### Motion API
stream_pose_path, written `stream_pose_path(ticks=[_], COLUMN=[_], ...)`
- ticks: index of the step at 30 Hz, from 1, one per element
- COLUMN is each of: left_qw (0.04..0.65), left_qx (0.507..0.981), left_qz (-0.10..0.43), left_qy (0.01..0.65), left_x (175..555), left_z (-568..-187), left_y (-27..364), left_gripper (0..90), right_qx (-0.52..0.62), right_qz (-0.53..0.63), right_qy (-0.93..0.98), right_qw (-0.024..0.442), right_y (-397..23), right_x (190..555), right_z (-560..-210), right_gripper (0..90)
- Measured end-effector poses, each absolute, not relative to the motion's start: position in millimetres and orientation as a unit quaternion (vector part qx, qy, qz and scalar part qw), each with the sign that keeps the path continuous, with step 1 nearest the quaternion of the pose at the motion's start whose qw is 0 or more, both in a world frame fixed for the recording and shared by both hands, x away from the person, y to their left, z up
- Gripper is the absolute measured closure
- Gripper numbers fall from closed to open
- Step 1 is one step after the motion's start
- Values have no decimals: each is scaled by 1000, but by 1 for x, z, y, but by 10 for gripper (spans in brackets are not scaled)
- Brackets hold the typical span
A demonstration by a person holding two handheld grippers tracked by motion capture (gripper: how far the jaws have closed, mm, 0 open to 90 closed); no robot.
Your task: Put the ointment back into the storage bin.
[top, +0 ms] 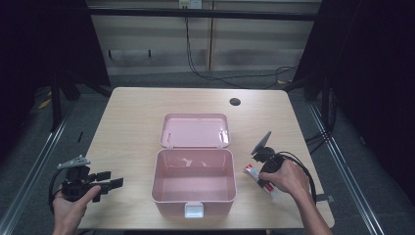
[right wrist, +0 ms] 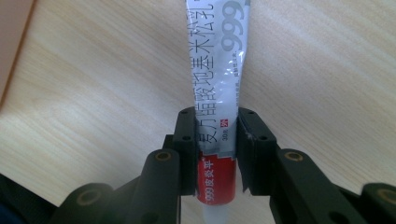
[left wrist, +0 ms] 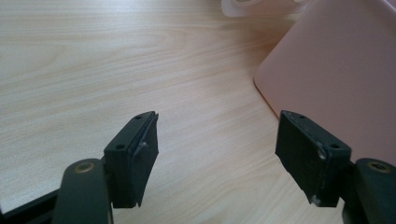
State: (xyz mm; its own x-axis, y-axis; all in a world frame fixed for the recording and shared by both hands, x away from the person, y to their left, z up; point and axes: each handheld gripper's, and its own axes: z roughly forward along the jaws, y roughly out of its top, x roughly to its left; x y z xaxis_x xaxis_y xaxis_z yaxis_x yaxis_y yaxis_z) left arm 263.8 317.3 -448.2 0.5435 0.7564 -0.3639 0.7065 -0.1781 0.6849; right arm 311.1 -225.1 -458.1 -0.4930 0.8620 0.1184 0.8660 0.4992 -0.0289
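A pale wood-grain counter [top: 132,122] carries an open pink plastic storage box [top: 193,183], its hinged lid [top: 195,130] laid flat behind it and its white latch [top: 194,210] facing the person. The inside of the box looks bare.

To the right of the box, the right gripper [top: 262,171] is pinching a white squeeze tube with a red band [top: 258,180] that lies on the counter. In the right gripper view the two black jaws press on either side of the tube [right wrist: 217,93] just above its red band, near one end, so most of the tube runs out ahead of the grip.

The left gripper [top: 110,181] hangs near the counter's left edge, well apart from the box; in the left gripper view its jaws stand spread with nothing between them.

The step in hand appears to be picking up the tube to put it in the box. Because the hold is near an end, the free length may droop; lifting straight up, clearing the box's right wall, then lowering before releasing would likely work best.
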Motion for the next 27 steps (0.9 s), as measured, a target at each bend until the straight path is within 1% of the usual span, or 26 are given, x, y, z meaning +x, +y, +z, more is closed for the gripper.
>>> stream_pose_path(ticks=[10,15,19,27], left_qw=[427,427,426,427], left_qx=[769,769,771,768], left_qz=[27,25,24,26], left_qy=[475,476,474,476], left_x=[264,264,264,264], left_z=[-448,-449,-449,-449], left_y=[317,316,316,316], left_gripper=[299,299,299,299], right_qx=[-473,-467,-463,-442], right_qz=[-16,-15,-24,-24], right_qy=[-879,-882,-884,-895], right_qw=[61,55,62,61], right_y=[-224,-224,-226,-226], right_x=[307,304,302,297], right_z=[-442,-435,-430,-416], right_gripper=[713,713,713,712])
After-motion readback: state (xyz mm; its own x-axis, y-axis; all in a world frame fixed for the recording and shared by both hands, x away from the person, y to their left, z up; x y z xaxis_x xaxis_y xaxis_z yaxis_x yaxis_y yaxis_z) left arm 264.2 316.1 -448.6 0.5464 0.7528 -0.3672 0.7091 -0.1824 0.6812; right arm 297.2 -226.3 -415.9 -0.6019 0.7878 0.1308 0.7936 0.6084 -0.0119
